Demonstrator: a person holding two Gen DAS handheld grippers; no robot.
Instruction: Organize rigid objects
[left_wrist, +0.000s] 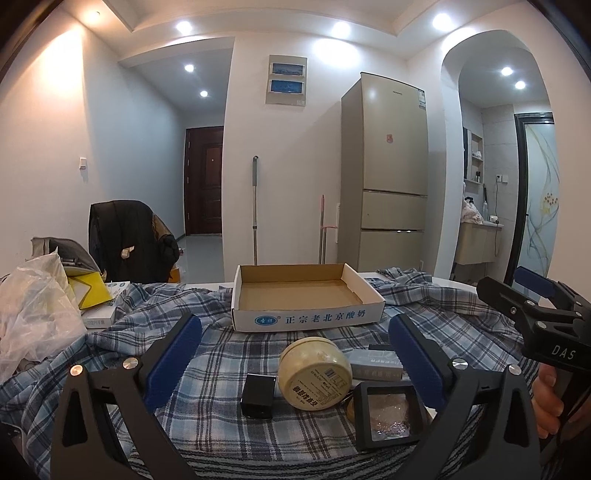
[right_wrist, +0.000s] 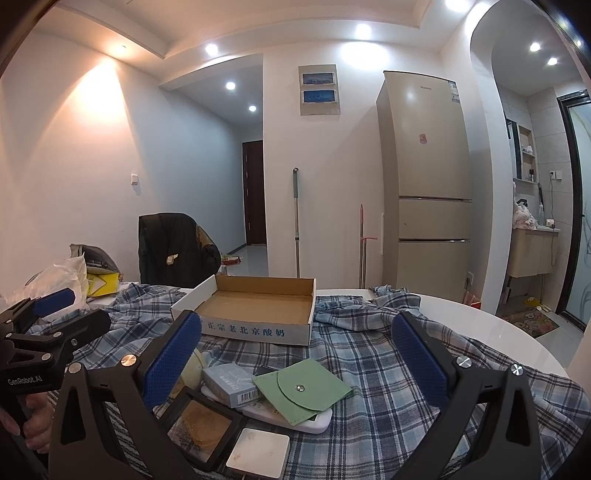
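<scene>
Cardboard box (left_wrist: 308, 297) has nothing in it, so task barely begun. Round tin (left_wrist: 314, 373), black frame (left_wrist: 388, 411), green pouch (right_wrist: 303, 387) etc. lie just in front of box. Left gripper (left_wrist: 295, 360) & right gripper (right_wrist: 295, 360) both wide, holding nothing.

The cloth (left_wrist: 207, 369) was a blue, grey and white plaid. The round tin (left_wrist: 314, 373) was cream, the pouch (right_wrist: 303, 389) pale green, and the box (left_wrist: 306, 295) white outside and brown within.

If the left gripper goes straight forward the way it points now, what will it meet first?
Probably the round cream tin, lying on its side between the open fingers of the left gripper. The cardboard box lies further behind it. Depth is hard to judge in this fisheye view.
</scene>
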